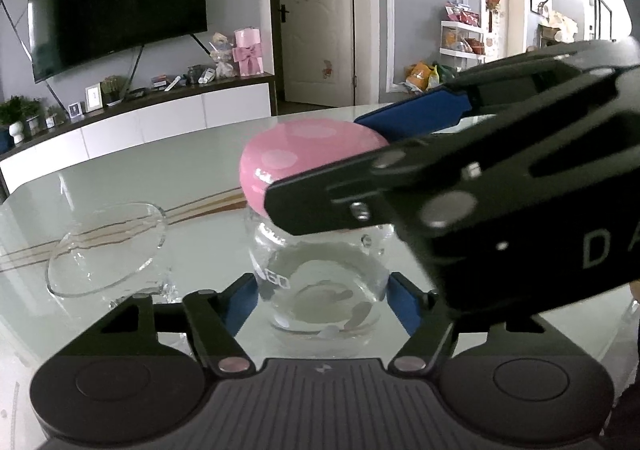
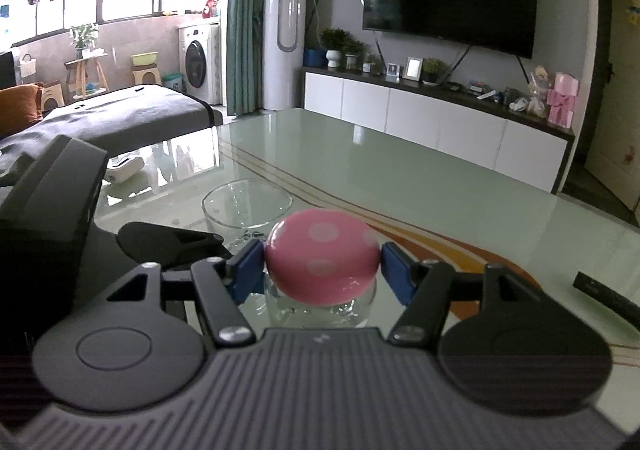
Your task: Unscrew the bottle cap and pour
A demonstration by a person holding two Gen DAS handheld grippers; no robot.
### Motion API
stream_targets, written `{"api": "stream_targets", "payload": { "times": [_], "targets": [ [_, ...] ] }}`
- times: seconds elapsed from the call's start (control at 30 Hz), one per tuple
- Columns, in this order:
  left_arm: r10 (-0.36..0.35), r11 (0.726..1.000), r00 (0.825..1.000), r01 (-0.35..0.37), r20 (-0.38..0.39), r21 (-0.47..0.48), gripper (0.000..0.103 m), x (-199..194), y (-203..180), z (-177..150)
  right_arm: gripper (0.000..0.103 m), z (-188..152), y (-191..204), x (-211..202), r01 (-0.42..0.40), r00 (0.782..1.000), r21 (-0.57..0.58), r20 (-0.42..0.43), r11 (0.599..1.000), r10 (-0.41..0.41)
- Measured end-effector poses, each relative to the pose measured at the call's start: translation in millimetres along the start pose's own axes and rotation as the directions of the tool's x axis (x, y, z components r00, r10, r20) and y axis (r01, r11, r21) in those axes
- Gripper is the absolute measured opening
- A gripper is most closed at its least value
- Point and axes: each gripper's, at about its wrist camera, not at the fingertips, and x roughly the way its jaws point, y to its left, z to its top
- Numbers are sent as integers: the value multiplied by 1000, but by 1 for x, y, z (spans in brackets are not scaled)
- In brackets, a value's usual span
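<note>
On a glossy living-room table (image 2: pixel 400 170), the left gripper (image 1: pixel 320 296) clamps the clear bottle (image 1: pixel 320 290) steady while the right gripper (image 2: pixel 322 264) pinches its pink cap (image 2: pixel 322 256), apparently for twisting, glass bowl (image 1: pixel 108 246) just beside.

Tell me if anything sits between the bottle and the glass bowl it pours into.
Nothing visible does. The glass bowl stands just beside the bottle on bare table, and the pink cap is on.
</note>
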Motion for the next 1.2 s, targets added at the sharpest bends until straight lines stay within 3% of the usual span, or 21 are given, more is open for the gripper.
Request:
{"api": "stream_targets", "payload": {
  "times": [0.4, 0.9, 1.2],
  "targets": [
    [9, 1000, 1000, -9, -4, -16, 73, 1, -2, 4, 64, 0, -20, 0, -112, 994, -31, 15, 993, 113],
    [10, 1000, 1000, -10, -6, -12, 73, 3, -2, 6, 65, 0, -42, -1, -248, 968, -52, 29, 967, 250],
    [12, 1000, 1000, -12, -6, -5, 75, 2, -3, 6, 79, 3, -27, -3, -154, 987, -37, 38, 987, 155]
  ]
}}
